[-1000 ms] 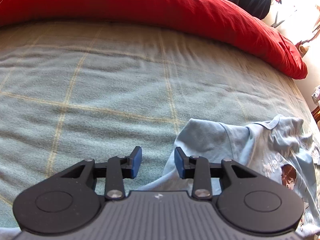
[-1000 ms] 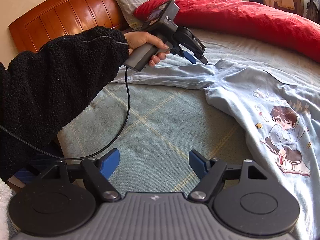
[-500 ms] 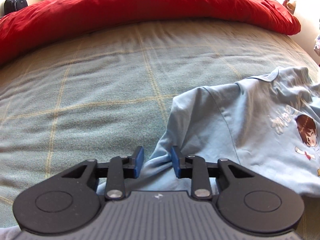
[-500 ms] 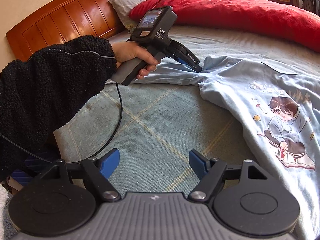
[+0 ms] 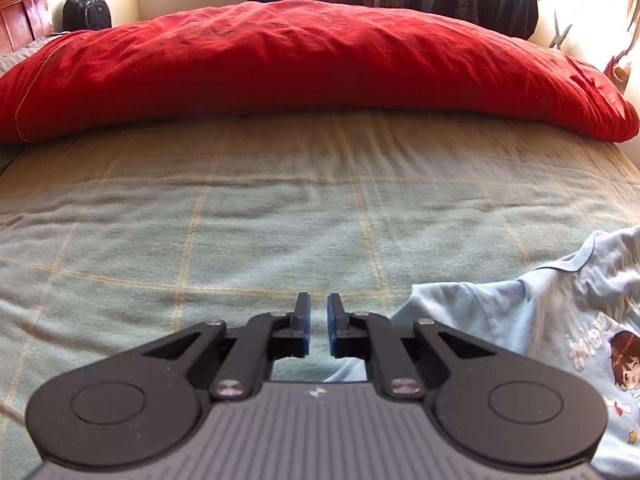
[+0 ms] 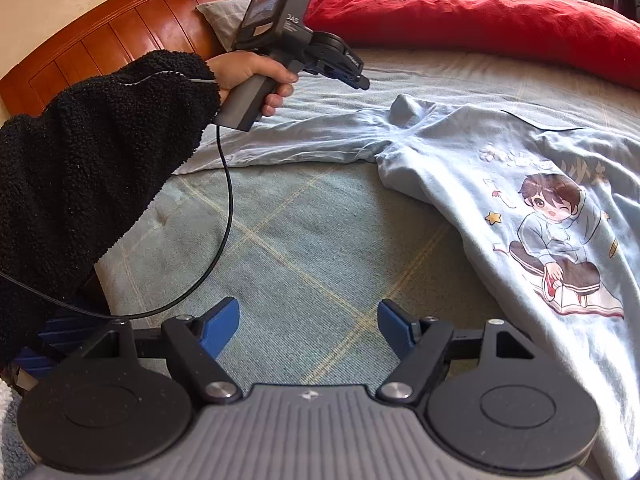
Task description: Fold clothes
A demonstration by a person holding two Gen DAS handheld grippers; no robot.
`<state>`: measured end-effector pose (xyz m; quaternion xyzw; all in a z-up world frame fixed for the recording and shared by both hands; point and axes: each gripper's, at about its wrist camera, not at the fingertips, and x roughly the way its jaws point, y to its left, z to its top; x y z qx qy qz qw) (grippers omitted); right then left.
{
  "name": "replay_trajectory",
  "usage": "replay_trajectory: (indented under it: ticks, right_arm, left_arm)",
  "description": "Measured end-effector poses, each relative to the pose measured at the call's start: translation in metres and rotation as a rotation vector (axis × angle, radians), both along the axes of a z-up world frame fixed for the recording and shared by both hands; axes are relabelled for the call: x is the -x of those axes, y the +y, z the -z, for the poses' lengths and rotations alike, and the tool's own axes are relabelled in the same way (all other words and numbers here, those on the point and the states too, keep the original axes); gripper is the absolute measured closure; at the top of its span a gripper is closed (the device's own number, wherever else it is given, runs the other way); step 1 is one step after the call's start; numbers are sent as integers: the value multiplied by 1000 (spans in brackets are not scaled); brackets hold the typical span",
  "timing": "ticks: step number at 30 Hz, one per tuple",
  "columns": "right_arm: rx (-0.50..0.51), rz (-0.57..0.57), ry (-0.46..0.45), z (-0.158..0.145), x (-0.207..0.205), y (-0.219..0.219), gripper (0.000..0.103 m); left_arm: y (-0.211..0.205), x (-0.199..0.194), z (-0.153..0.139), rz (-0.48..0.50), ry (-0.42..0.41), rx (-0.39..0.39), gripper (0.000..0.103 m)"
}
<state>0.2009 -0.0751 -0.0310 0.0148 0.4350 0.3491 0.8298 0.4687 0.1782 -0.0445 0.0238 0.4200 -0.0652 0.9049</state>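
Left gripper (image 6: 360,80), held aloft by a black-sleeved hand (image 6: 248,76) at ten o'clock, nearly closed and empty above the blue shirt (image 6: 500,168); right gripper (image 6: 308,320) spread wide, empty.

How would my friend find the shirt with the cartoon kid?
Look at the green checked blanket covering the bed, below the red duvet. The light blue shirt lies spread there, the only garment on it, printed with a sitting cartoon child and stars.

Home bedroom: bed (image 5: 280,216), wooden headboard (image 6: 120,36)
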Motion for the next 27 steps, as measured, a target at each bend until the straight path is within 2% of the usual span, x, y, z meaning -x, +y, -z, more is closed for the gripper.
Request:
replay_trajectory:
  ticks: [2,6,12,15,20,27]
  right_arm:
    - [-2,-2,4,1,-1,0,23]
    - [-13,-9,5,1,-3,1,23]
    - [-11,-25,11,3,-3,10,23]
    - [-12,-31,13,3,-1,13,23]
    - [5,-34,13,2,0,19,23]
    - [17,-42,9,0,3,25,23]
  left_arm:
    - [19,9,1,-6,16,-4,90]
    - [65,38,5,-16,43,22,71]
    - [114,67,23,-69,92,18,70]
    - [116,80,32,-28,110,17,67]
    - [110,99,25,46,65,-5,64]
    - [116,104,21,47,58,4,63]
